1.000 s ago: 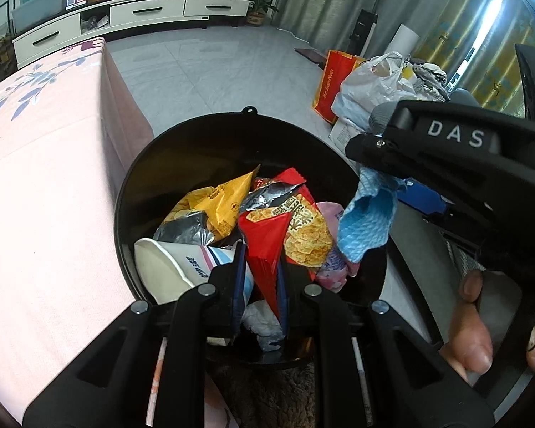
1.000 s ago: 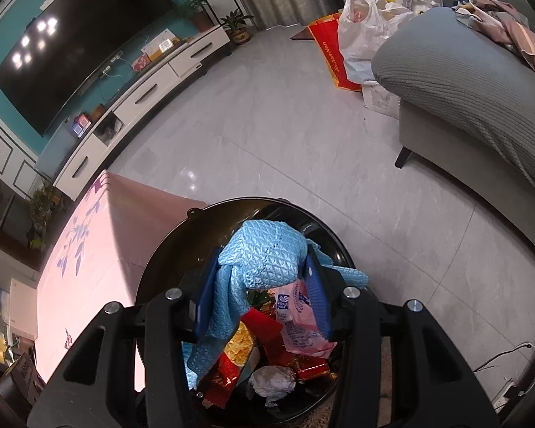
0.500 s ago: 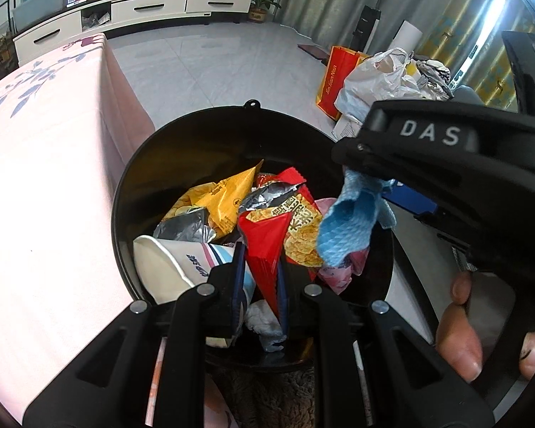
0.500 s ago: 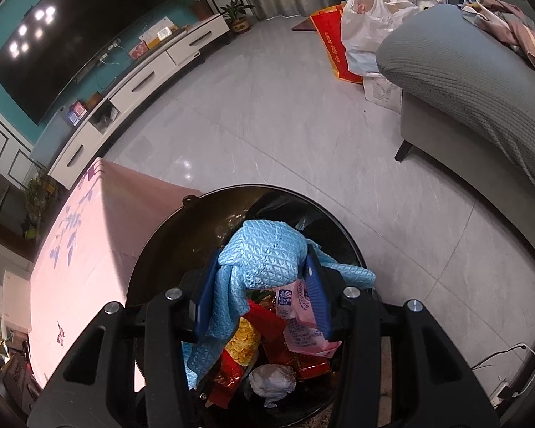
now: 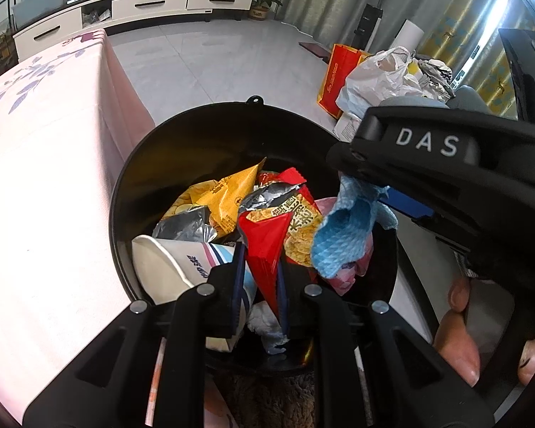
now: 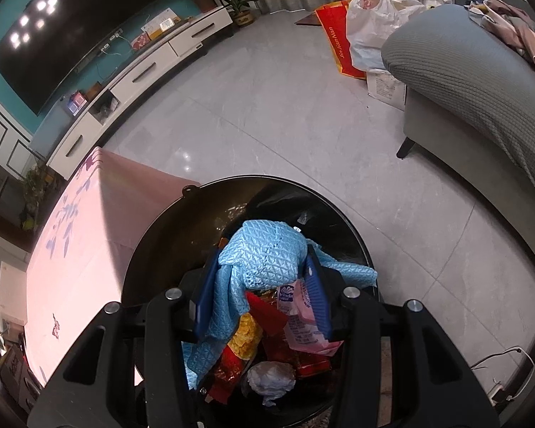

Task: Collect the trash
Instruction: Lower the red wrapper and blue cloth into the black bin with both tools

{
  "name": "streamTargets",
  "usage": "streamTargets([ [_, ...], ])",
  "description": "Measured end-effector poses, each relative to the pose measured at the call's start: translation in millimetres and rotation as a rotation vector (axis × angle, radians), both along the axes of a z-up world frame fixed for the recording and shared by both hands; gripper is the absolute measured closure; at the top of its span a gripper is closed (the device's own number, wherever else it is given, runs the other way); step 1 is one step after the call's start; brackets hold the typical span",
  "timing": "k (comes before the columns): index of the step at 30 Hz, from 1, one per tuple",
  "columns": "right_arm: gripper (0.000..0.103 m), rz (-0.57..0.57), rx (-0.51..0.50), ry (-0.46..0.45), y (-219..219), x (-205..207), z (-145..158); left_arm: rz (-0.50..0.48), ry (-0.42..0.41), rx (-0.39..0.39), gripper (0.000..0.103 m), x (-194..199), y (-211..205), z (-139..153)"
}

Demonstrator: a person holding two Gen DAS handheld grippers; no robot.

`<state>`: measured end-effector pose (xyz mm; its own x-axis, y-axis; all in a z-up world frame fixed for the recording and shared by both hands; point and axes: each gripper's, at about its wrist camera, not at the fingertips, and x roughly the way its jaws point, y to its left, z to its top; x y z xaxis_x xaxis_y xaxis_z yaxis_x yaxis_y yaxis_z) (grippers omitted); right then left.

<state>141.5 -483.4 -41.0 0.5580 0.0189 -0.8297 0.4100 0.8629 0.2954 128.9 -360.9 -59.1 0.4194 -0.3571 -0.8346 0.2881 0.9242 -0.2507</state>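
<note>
A round black bin point(image 5: 196, 135) stands on the floor below both grippers. It holds a yellow snack bag point(image 5: 224, 196), a white paper cup point(image 5: 167, 264), a pink tissue pack point(image 6: 303, 321) and crumpled paper point(image 6: 271, 374). My left gripper point(image 5: 260, 260) is shut on a red snack wrapper point(image 5: 264, 228) that hangs over the bin's near side. My right gripper point(image 6: 262, 260) is shut on a bunched light-blue cloth point(image 6: 264, 256) above the bin. In the left wrist view the right gripper point(image 5: 346, 171) reaches in from the right, with the blue cloth point(image 5: 342, 235) dangling over the trash.
A table under a pink flowered cloth point(image 5: 35, 178) stands against the bin's left side. A grey sofa point(image 6: 481, 89) is on the right, with a white plastic bag point(image 5: 374, 71) and a red bag point(image 5: 335, 71) beyond it. A white TV cabinet point(image 5: 142, 3) lines the far wall. Fingers of a hand point(image 5: 456, 339) hold the right gripper.
The right gripper with the blue cloth has drifted slightly left, further over the bin. The left gripper and its red wrapper have kept still.
</note>
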Motion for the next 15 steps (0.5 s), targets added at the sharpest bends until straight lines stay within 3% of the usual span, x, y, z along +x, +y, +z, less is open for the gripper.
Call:
streamTargets([
  [15, 0.057, 0.015, -0.015, 0.021, 4.1, 1.7, -3.4, 0.005, 0.024, -0.011, 0.087, 5.7, 1.2, -7.8],
])
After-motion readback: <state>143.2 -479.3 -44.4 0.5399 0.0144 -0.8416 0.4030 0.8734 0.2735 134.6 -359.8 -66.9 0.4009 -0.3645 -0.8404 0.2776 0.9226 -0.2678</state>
